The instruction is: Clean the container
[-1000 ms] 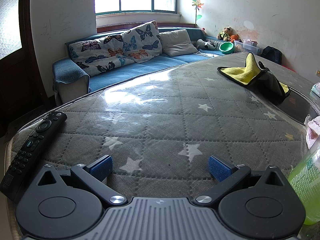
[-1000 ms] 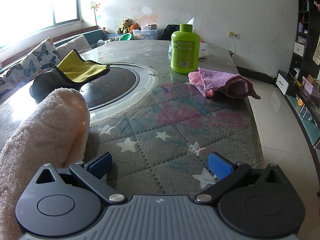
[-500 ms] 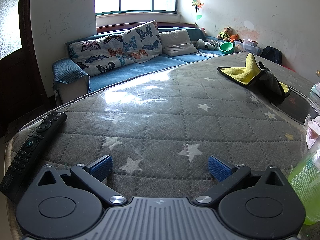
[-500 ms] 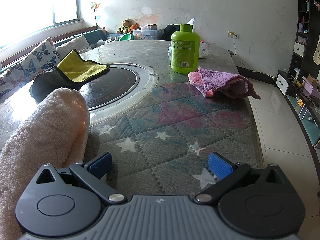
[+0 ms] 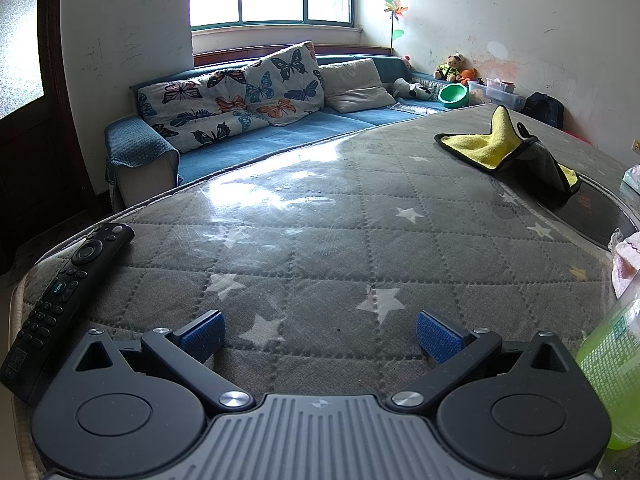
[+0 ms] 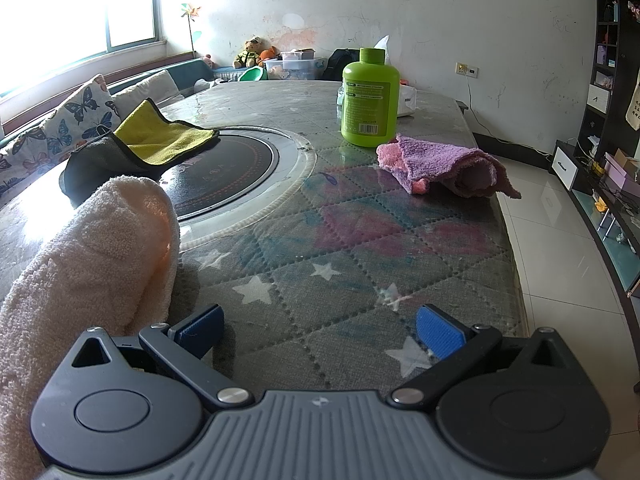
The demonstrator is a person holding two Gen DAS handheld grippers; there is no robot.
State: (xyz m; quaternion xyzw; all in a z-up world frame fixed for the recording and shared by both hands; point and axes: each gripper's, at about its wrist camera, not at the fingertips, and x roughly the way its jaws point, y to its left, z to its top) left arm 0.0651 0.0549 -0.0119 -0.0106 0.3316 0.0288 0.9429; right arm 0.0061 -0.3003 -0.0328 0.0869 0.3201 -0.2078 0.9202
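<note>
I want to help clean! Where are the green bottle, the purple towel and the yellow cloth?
green bottle (image 6: 370,98), right wrist view, label.
purple towel (image 6: 448,162), right wrist view, folded middle.
yellow cloth (image 6: 160,136), right wrist view, yellow face.

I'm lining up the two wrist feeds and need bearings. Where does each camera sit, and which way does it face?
Left wrist: low over the table edge behind the open left gripper, facing the sofa and window; remote control at left.
Right wrist: behind the open right gripper, facing along the table to the green bottle and purple towel; beige towel at left.
Shared: yellow-grey cloth, inset black cooktop.
</note>
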